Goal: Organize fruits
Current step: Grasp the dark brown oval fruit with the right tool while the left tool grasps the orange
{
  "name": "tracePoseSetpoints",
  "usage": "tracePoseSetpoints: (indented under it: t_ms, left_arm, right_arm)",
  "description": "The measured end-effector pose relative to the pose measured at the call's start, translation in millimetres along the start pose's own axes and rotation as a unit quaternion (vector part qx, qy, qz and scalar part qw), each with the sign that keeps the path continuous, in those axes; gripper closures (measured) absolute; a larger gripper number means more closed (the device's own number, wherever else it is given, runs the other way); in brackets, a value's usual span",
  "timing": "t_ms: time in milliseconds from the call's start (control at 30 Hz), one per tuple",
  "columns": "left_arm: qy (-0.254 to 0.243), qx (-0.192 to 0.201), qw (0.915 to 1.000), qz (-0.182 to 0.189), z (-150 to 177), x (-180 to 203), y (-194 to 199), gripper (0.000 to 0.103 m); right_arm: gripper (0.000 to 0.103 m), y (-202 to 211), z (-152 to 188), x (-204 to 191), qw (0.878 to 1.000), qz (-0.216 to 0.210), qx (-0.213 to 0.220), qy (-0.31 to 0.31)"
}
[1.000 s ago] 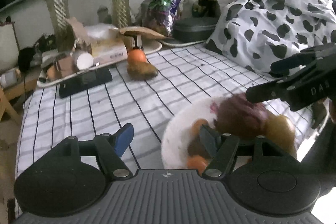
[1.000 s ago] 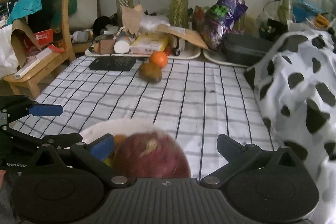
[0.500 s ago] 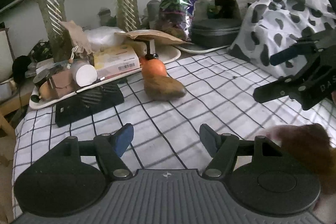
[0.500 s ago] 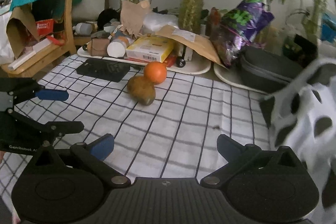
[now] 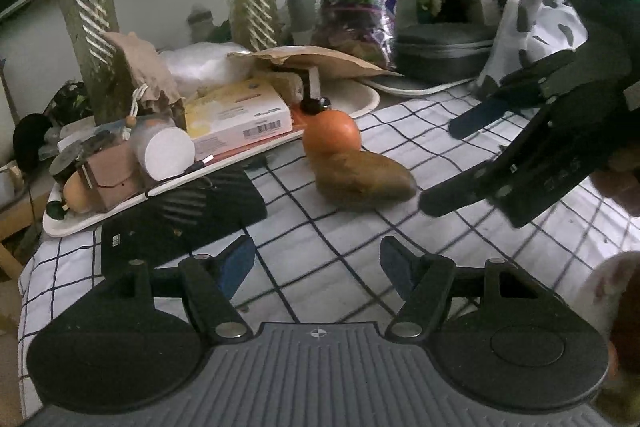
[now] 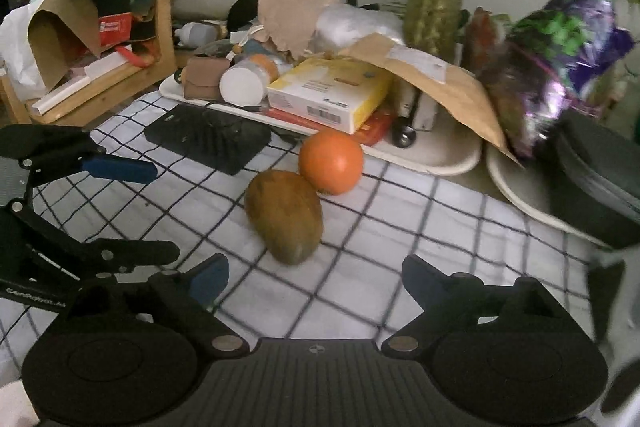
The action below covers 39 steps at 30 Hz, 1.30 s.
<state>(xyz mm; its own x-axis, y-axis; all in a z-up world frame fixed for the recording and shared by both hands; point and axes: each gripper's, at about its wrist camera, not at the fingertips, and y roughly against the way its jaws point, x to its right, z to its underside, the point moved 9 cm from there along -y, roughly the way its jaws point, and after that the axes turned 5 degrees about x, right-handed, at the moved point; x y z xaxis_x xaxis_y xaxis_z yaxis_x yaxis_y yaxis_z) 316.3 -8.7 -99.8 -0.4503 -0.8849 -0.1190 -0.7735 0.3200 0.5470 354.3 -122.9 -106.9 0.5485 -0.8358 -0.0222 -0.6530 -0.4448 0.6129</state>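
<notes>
On the checked cloth [image 6: 400, 227], both grippers, left gripper [image 5: 316, 263] and right gripper [image 6: 316, 275] (jaws wide, empty), have left the plate and closed on the far orange [image 6: 331, 167] and brown fruit [image 6: 285, 215], likely next.

- A lived-in home room, cluttered with everyday things.
- A checked cloth [image 6: 400, 227] covers the surface, with a cow-print blanket [image 5: 540, 23] bunched at one side.
- Tall houseplants in glass vases [image 5: 86, 7] stand along the wall.
- A white tray [image 6: 432, 159] is heaped with boxes, paper bags and jars.
- A wooden chair [image 6: 160, 7] is piled with bags.
</notes>
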Motion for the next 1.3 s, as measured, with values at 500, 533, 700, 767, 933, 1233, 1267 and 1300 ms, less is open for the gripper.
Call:
tracePoseSetpoints:
  t_ms: [500,533,700,767,933,1233,1267,1300]
  left_arm:
    - [0.052,0.048,0.9974,0.014,-21.7,-16.3,-23.0,0.035]
    - [0.045,0.052,0.9976,0.012,-23.4,-13.4,-25.8,0.035]
    - [0.024,0.063,0.9977,0.010,-33.7,-0.6,-46.4,0.035]
    - [0.027,0.066,0.9974,0.010,-37.8,1.9,-56.0,0.035]
    - [0.051,0.048,0.9973,0.018,-44.2,6.8,-89.4,0.036]
    - [0.085,0.038,0.9954,0.023,-59.0,4.1,-95.9,0.053]
    - [0.084,0.039,0.9954,0.025,-58.9,4.9,-92.7,0.053]
    - [0.081,0.039,0.9956,0.025,-58.7,6.2,-87.2,0.053]
  right_arm:
    - [0.054,-27.1,-14.0,-7.5,0.999,-0.030,-0.004,0.035]
    - [0.054,-21.8,-14.0,-4.3,0.999,-0.031,-0.002,0.033]
    - [0.054,0.4,-7.1,15.5,0.999,-0.015,0.001,0.028]
    - [0.054,4.3,-2.0,24.2,1.000,-0.008,-0.003,0.024]
    - [0.054,11.8,14.0,44.7,1.000,0.012,-0.015,0.016]
    - [0.054,21.7,23.9,56.8,1.000,0.022,-0.020,0.003]
    - [0.054,23.8,23.8,55.5,1.000,0.021,-0.019,0.004]
    - [0.054,26.7,23.8,54.0,1.000,0.021,-0.018,0.004]
